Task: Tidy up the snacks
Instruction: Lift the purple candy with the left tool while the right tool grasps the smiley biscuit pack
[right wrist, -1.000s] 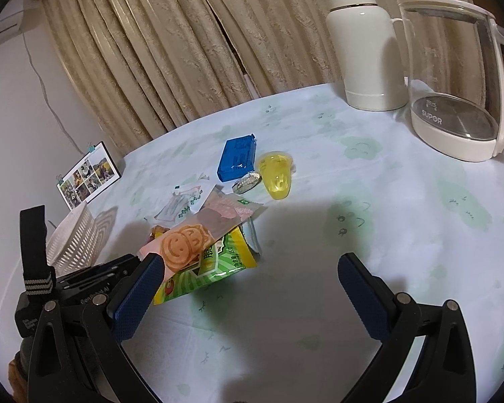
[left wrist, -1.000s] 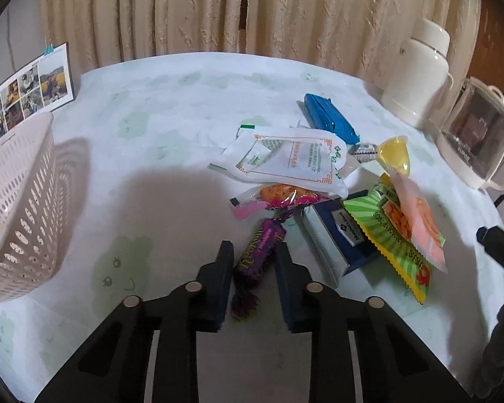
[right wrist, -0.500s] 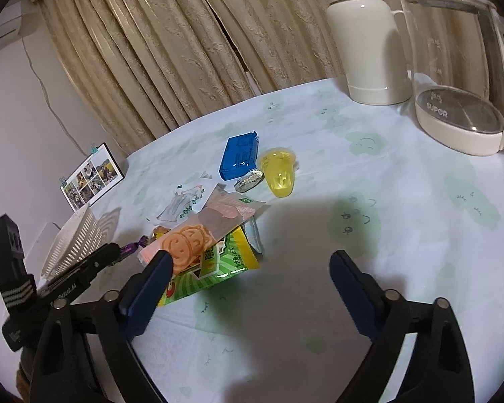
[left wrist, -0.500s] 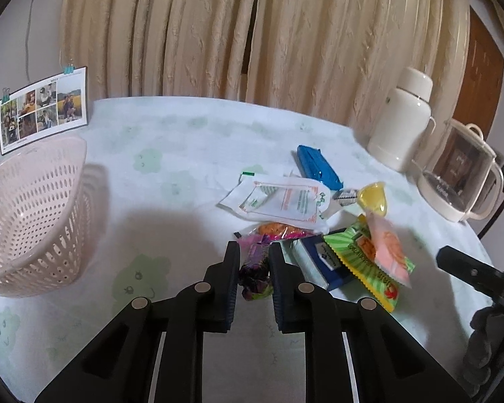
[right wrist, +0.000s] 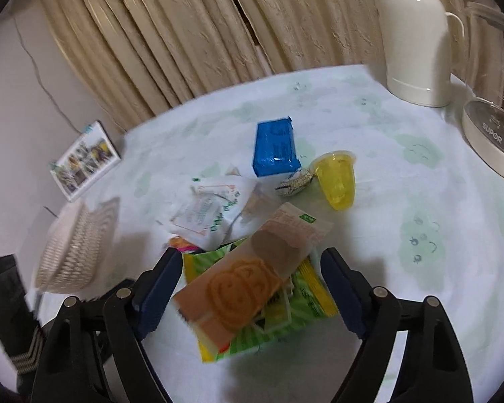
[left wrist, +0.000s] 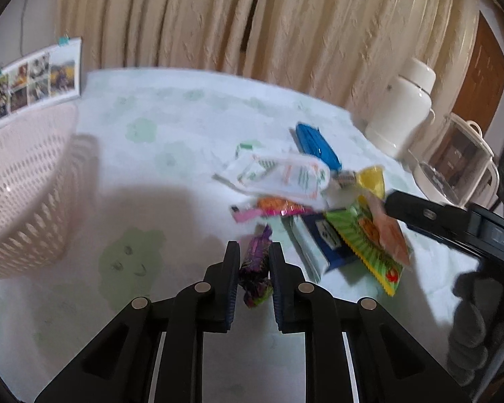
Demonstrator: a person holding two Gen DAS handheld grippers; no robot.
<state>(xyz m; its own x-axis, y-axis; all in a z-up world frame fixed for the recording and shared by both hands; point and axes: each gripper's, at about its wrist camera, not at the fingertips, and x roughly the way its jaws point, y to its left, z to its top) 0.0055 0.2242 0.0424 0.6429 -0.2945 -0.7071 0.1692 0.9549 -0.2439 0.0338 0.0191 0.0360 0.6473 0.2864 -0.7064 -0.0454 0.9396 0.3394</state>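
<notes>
Gripping the purple candy [left wrist: 256,265] in our left gripper [left wrist: 254,255] above the table [left wrist: 171,181], we spread our right gripper [right wrist: 248,262] wide over the smiley cracker pack [right wrist: 252,275].

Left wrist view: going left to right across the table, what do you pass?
Pink basket → purple candy between the left gripper fingers → blue packet → yellow jelly cup → white thermos → glass kettle.
</notes>
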